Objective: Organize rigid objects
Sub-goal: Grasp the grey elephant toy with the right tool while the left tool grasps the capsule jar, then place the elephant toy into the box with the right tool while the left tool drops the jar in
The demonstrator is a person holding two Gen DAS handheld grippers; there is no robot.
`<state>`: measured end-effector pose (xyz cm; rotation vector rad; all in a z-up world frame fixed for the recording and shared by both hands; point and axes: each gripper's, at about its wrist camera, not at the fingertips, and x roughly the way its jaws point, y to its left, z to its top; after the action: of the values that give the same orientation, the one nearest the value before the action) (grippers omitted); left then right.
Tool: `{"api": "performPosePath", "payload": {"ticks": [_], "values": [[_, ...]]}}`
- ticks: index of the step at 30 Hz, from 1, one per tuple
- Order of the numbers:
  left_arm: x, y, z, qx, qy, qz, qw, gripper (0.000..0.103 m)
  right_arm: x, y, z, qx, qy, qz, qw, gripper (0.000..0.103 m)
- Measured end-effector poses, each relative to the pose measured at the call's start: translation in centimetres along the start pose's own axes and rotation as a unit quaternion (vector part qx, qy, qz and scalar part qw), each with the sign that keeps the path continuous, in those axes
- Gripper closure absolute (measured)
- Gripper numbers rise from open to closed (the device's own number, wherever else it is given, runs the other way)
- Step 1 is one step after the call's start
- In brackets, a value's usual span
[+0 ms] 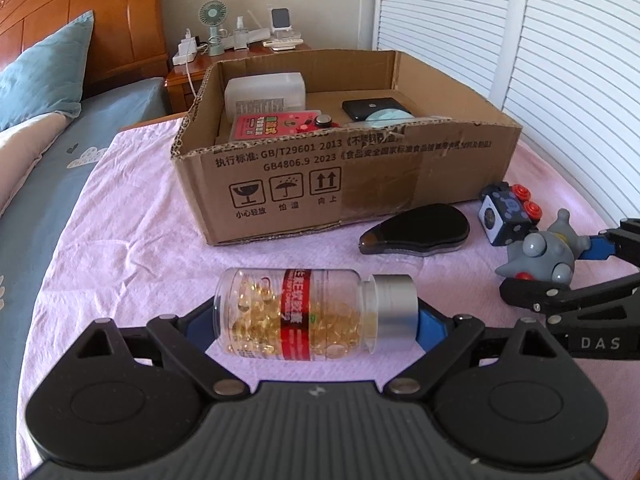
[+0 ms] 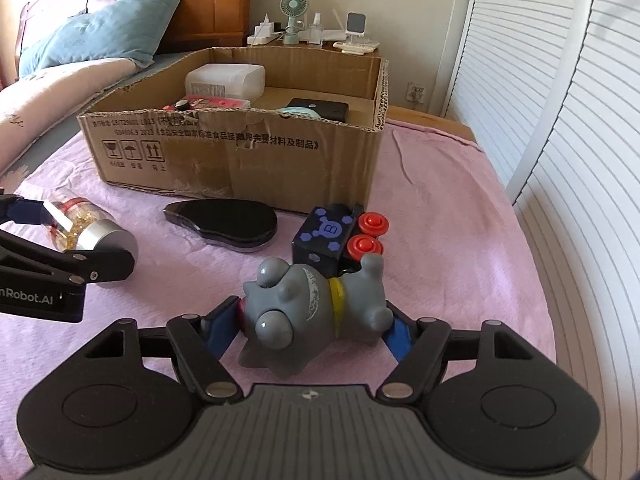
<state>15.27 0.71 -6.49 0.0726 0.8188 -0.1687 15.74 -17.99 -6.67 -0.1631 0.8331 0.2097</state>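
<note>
My left gripper (image 1: 316, 320) is shut on a clear capsule bottle (image 1: 304, 314) with a red label and silver cap, lying sideways between the blue pads, just above the pink cloth. It also shows in the right wrist view (image 2: 86, 230). My right gripper (image 2: 316, 320) is shut on a grey toy figure (image 2: 308, 312) with bulging eyes and a yellow collar; the figure also shows in the left wrist view (image 1: 544, 254). The open cardboard box (image 1: 304, 176) stands behind, also seen in the right wrist view (image 2: 240, 156), holding several items.
A black flat case (image 1: 416, 230) and a black cube toy with red buttons (image 1: 508, 212) lie on the pink cloth (image 1: 132, 216) in front of the box. A bed with a blue pillow (image 1: 44, 76) lies left. A nightstand (image 1: 188, 80) stands behind. Louvred doors (image 1: 560, 60) run along the right.
</note>
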Motion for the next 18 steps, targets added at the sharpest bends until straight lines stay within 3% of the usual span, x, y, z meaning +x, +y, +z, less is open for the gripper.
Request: {"api": "performPosePath", "payload": {"ticks": [12,18], "values": [[-2.8,0.5,1.0,0.062,0.012,-0.047,0.9969,0.01,-3.2,0.3,0.7,-0.038,-0.006,0.024,0.999,0.026],[-4.1,1.1,4.6,0.087,-0.02,-0.048,0.9949,0.01,-4.8,0.2,2.3,-0.049,-0.028,0.038,0.998,0.026]]}}
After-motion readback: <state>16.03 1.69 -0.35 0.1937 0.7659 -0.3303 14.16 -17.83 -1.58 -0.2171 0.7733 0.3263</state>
